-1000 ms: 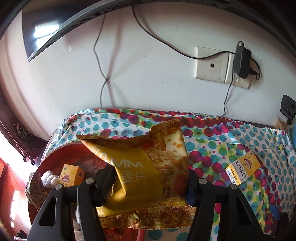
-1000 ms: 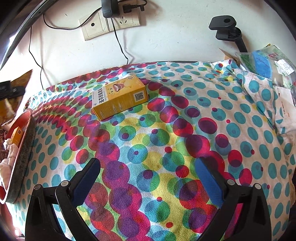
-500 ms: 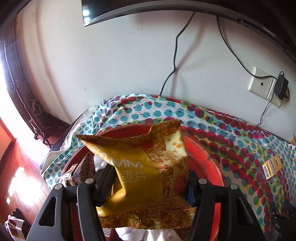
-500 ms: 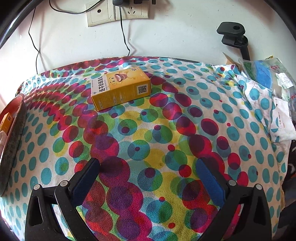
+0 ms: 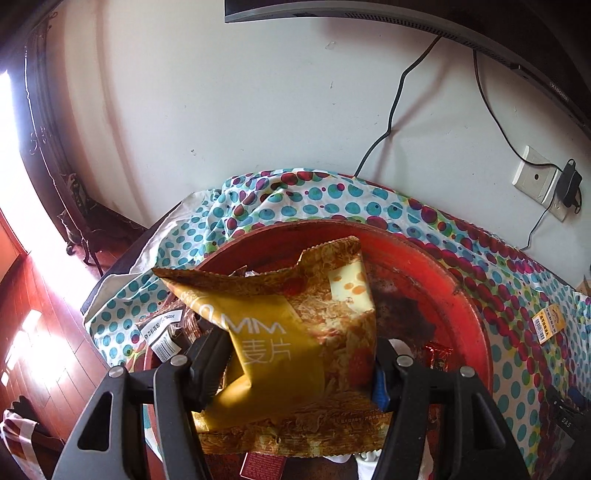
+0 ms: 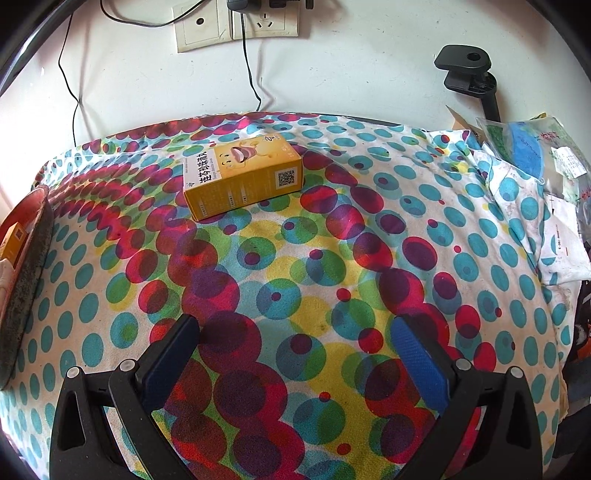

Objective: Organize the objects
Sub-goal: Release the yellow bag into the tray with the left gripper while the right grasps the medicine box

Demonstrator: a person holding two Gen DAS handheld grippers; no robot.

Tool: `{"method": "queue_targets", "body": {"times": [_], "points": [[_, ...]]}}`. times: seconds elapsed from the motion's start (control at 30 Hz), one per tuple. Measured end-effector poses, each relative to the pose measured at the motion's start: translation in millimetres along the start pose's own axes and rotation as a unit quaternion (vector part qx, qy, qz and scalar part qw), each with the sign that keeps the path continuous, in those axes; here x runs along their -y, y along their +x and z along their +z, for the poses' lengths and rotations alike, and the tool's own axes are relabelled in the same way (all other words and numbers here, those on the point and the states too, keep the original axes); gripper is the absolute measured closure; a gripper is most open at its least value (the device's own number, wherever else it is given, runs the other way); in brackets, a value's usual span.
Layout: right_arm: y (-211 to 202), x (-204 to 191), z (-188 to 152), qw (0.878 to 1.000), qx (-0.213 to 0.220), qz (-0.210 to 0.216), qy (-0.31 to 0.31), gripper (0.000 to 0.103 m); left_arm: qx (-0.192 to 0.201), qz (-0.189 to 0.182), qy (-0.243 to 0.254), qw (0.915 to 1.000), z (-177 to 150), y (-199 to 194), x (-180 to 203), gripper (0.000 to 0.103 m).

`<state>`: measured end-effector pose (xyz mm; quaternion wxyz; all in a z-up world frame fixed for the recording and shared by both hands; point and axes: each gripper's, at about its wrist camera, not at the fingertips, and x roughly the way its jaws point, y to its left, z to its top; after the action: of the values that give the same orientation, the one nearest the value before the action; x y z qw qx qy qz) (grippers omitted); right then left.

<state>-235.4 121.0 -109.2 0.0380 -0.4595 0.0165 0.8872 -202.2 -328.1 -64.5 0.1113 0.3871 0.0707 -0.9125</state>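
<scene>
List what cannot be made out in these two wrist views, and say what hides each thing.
- Left wrist view: the red tray's contents, mostly covered by the cereal bag in the left tool.
- Right wrist view: the yellow box's far side, facing away.
- Right wrist view: the tray interior, cut off by the left edge.

This is a lived-in home room: a counter draped in a polka-dot cloth (image 6: 295, 258) stands against a white wall with sockets (image 6: 236, 22) and trailing cables (image 5: 391, 122), a screen's edge (image 5: 332, 11) hangs above, and a wooden floor (image 5: 33, 332) catches sunlight.
</scene>
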Motion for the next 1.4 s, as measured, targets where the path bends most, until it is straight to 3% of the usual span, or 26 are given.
{"method": "queue_targets", "body": {"times": [0.23, 0.57, 0.87, 1.03, 1.1, 1.4], "points": [[-4.3, -13.6, 7.8, 0.999, 0.021, 0.007, -0.024, 0.000, 0.024, -0.040, 0.033, 0.9984, -24.3, -24.8, 7.4, 0.039], [9.8, -46.8, 54.4, 0.997, 0.046, 0.003, -0.069, 0.000, 0.017, -0.008, 0.052, 0.9985, -57.2, -5.1, 13.6, 0.039], [51.4, -49.3, 88.4, 0.998, 0.024, -0.023, -0.058, 0.000, 0.014, 0.010, 0.051, 0.9985, -42.0, 11.3, 26.0, 0.038], [66.0, -42.1, 97.4, 0.999, 0.005, 0.007, -0.036, 0.002, -0.014, 0.027, 0.054, 0.9981, -40.5, 29.9, 30.8, 0.029], [67.3, -40.6, 98.0, 0.999, 0.004, 0.017, -0.032, 0.007, -0.002, 0.025, 0.054, 0.9982, -43.9, 26.8, 29.1, 0.028], [65.1, -42.0, 96.3, 0.999, 0.010, 0.016, -0.037, 0.010, 0.029, 0.017, 0.044, 0.9985, -72.6, -18.4, 27.0, 0.022]]}}
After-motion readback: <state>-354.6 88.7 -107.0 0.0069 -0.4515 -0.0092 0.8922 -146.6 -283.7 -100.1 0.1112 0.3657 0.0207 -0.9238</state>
